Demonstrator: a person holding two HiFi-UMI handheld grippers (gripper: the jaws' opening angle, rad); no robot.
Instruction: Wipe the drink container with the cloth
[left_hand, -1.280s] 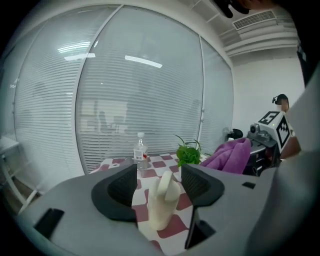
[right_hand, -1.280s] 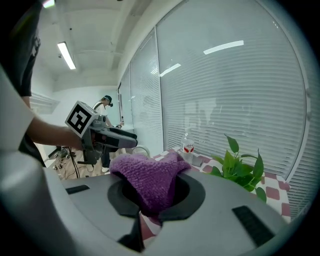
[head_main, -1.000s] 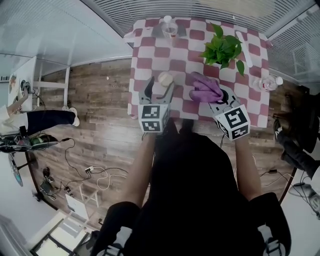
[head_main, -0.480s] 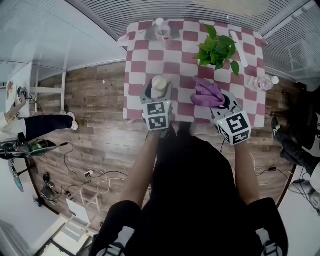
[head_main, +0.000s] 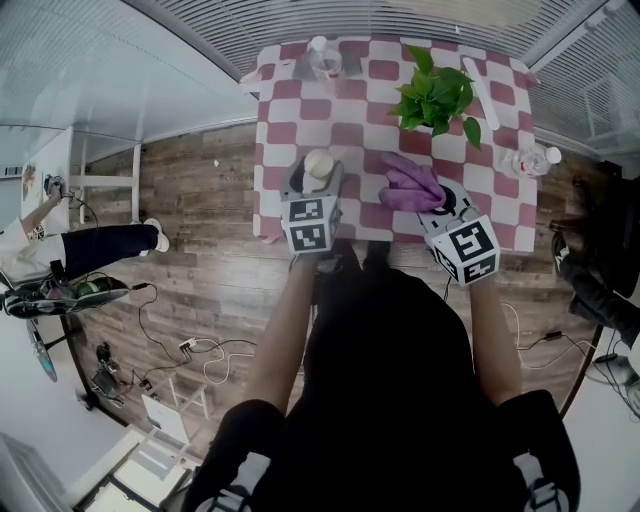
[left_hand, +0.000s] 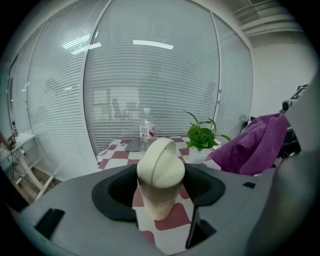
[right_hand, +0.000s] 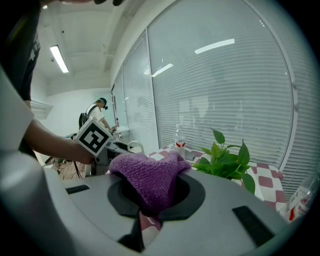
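Observation:
A cream drink container (head_main: 318, 166) with a domed lid stands upright between the jaws of my left gripper (head_main: 316, 172), which is shut on it near the table's front edge. In the left gripper view the container (left_hand: 160, 172) fills the middle, with the pads on its sides. A bunched purple cloth (head_main: 408, 185) hangs from my right gripper (head_main: 424, 196), which is shut on it, just to the right of the container and apart from it. In the right gripper view the cloth (right_hand: 149, 181) bulges up over the jaws and hides the fingertips.
The table (head_main: 350, 105) has a red and white checked cover. On it stand a potted green plant (head_main: 436, 98) behind the cloth, a water bottle (head_main: 322, 55) on a grey flat thing at the far edge, and another bottle (head_main: 530, 160) at the right edge. A person (head_main: 60, 245) is at the far left.
My left gripper has sunk a little toward the table with the container in it. The right gripper and the cloth have hardly moved.

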